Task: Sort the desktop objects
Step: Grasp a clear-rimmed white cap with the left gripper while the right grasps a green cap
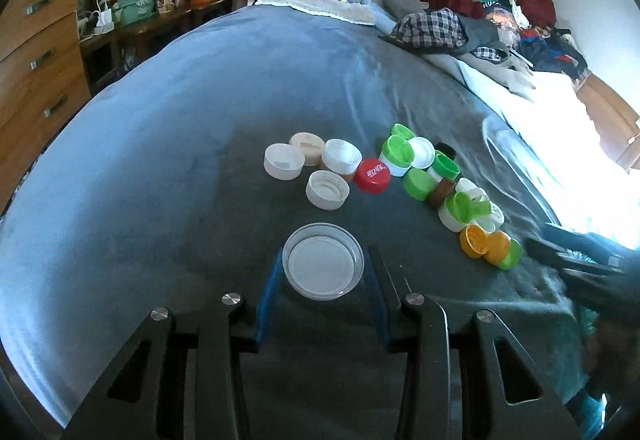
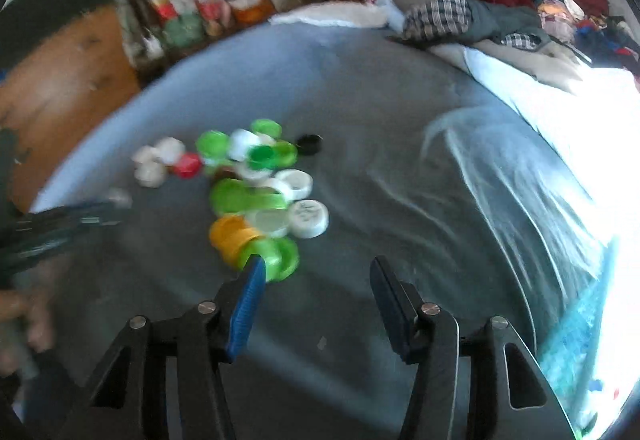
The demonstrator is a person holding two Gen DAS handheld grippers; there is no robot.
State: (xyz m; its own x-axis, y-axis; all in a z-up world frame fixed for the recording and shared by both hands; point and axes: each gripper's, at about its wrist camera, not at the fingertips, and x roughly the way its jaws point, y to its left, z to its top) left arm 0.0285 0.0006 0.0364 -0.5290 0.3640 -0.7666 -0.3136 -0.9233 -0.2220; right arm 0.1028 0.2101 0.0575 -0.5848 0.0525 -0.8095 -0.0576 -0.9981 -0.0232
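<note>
We hold left gripper (image 1: 323, 272) fingers around clear lid (image 1: 323, 266), w/ contact unclear; right gripper (image 2: 316, 272) fingers spread, empty, ready for green cap (image 2: 276, 256).

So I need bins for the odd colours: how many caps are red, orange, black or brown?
Red cap: 1
Orange caps: 2
Black cap: 1
Brown cap: 1
Total: 5

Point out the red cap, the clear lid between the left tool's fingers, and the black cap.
red cap (image 1: 373, 175), left wrist view, printed top.
clear lid (image 1: 323, 266), left wrist view, inner disc.
black cap (image 2: 309, 143), right wrist view, top.
</note>
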